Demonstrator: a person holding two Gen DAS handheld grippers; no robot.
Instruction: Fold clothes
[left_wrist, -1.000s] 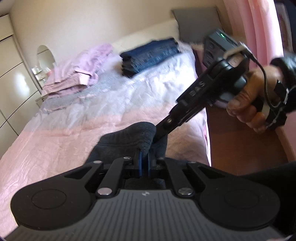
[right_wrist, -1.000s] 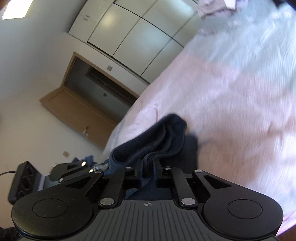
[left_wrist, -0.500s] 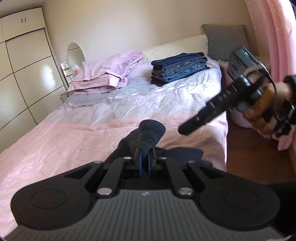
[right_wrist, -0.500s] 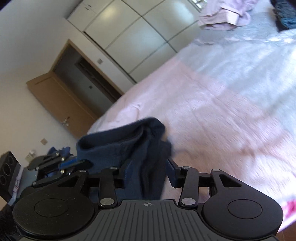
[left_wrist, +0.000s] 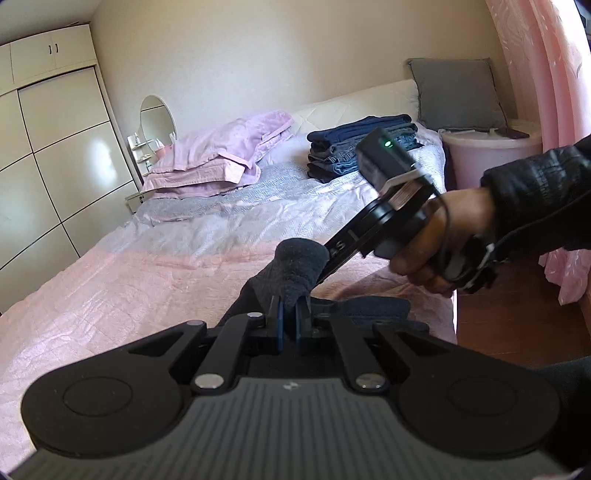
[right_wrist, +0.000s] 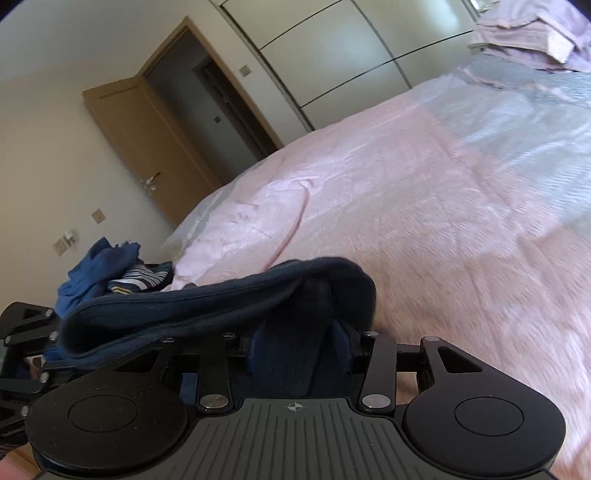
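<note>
A dark navy garment (left_wrist: 295, 266) hangs bunched over the near edge of the pink bed (left_wrist: 129, 280). My left gripper (left_wrist: 289, 325) is shut on a fold of it, which sticks up as a rounded hump above the fingers. In the right wrist view the same garment (right_wrist: 221, 295) stretches as a thick folded edge from the left gripper (right_wrist: 22, 343) across to my right gripper (right_wrist: 299, 332). The right jaws stand apart with bunched cloth filling the gap and draping over the fingertips. A hand (left_wrist: 443, 236) in a dark sleeve holds the right gripper, whose tips are hidden behind the hump.
A stack of folded jeans (left_wrist: 364, 147) and lilac pillows (left_wrist: 221, 155) lie at the head of the bed. A pink bin (left_wrist: 491, 158) and curtain (left_wrist: 535, 74) stand on the right. A wardrobe (left_wrist: 55, 166), an open door (right_wrist: 155, 147) and a heap of blue clothes (right_wrist: 107, 266) are beyond the bed.
The right gripper opened off the garment, drew back to the right, then came in again so its tips are behind the hump. The left gripper turned more level, still holding the fold.
</note>
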